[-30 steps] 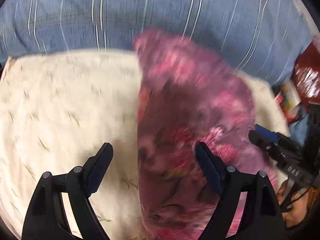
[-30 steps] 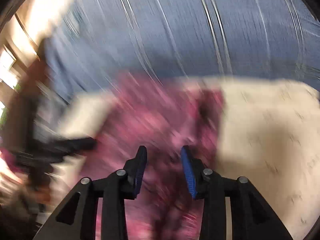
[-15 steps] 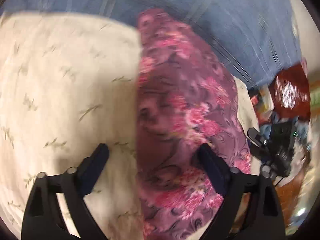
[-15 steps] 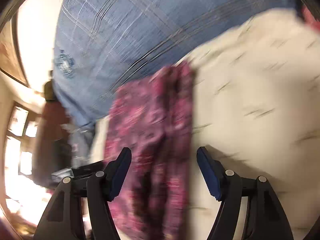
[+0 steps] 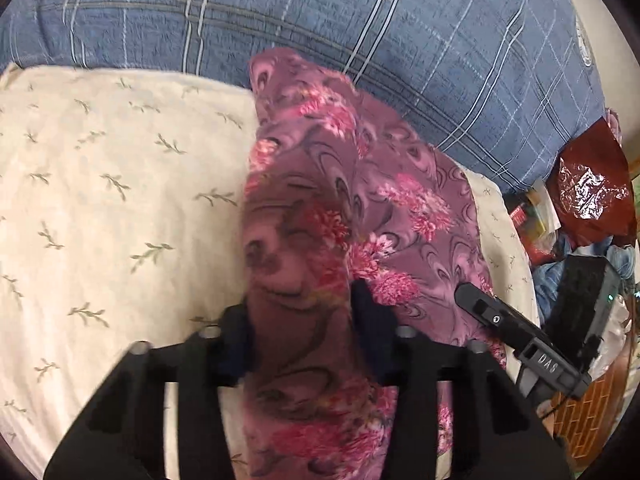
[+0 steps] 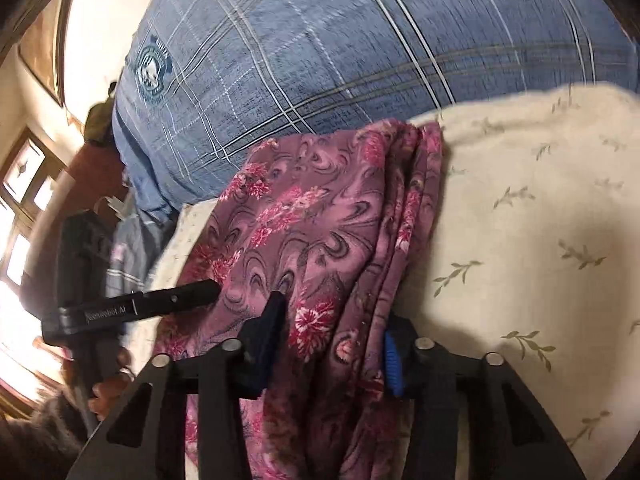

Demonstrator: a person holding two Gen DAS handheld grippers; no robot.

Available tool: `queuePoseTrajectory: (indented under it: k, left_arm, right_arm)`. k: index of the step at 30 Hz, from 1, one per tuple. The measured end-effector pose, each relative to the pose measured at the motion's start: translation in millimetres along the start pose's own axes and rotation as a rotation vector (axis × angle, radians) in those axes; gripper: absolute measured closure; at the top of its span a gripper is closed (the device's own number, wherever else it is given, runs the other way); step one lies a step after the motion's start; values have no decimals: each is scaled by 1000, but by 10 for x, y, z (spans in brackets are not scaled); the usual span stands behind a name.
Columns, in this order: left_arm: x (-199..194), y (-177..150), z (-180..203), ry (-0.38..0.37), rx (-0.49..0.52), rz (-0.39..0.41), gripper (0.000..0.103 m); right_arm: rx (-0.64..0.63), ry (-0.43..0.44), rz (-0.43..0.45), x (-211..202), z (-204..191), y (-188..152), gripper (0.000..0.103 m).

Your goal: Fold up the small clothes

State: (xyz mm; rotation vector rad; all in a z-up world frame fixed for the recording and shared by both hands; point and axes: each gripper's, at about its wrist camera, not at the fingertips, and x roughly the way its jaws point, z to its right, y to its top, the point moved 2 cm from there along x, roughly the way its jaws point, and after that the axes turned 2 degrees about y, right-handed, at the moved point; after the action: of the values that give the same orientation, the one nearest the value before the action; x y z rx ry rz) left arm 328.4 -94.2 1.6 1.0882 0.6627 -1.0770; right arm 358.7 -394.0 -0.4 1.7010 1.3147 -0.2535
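**On the cream sheet: both tools closing on the folded cloth**

On the cream leaf-print sheet (image 5: 120, 208), in front of the blue plaid pillow (image 5: 360, 28), the purple flowered cloth (image 5: 360, 200) lies folded into a long strip. I have my left tool (image 5: 300, 332) astride its near end, jaws closing, with the cloth bunched between the pads. My right tool (image 6: 332, 336) straddles the stacked layered edge in the same way, jaws also closing on the fabric between them.

I see two risks. If either pad bites only the top layers, the lower ones may slide out and the fold will open when I lift. If a pad digs too deep, it could catch the sheet underneath and drag it along. With the two tools this close together, uneven pulling could also skew the strip.
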Motion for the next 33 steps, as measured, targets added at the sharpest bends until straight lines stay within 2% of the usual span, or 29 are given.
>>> queuePoseTrajectory:
  k: [2, 5, 11, 17, 21, 24, 27, 29, 31, 33]
  left_arm:
    - [-81, 3, -5, 12, 21, 19, 75]
    - [-165, 12, 62, 35, 58, 40, 77]
    - [-355, -42, 161, 46, 88, 65, 77]
    - [-729, -244, 107, 71, 119, 87, 77]
    - [-1033, -524, -41, 89, 130, 107, 77]
    - [-1112, -783, -261, 102, 136, 95, 76]
    - [-894, -1015, -599, 139, 88, 13, 72]
    - [-727, -1127, -817, 139, 50, -34, 57]
    - [-804, -1153, -938, 86, 14, -20, 53]
    - [-935, -1122, -980, 66, 10, -10, 53]
  right_arm:
    - [-48, -58, 15, -33, -146, 11, 68]
    - [-64, -90, 32, -101, -248, 18, 72]
    - [-103, -103, 33, -217, -529, -58, 73]
    - [-111, -58, 58, -375, -962, -298, 73]
    - [-124, -5, 65, -463, -1255, -559, 73]
    - [-143, 27, 52, -465, -1424, -830, 72]
    - [-147, -4, -19, -281, -1412, -1119, 70]
    - [-132, -77, -91, -109, -1281, -1288, 58]
    - [-67, -55, -69, -176, -1173, -1291, 55]
    - [-21, -76, -43, -329, -1107, -1199, 51]
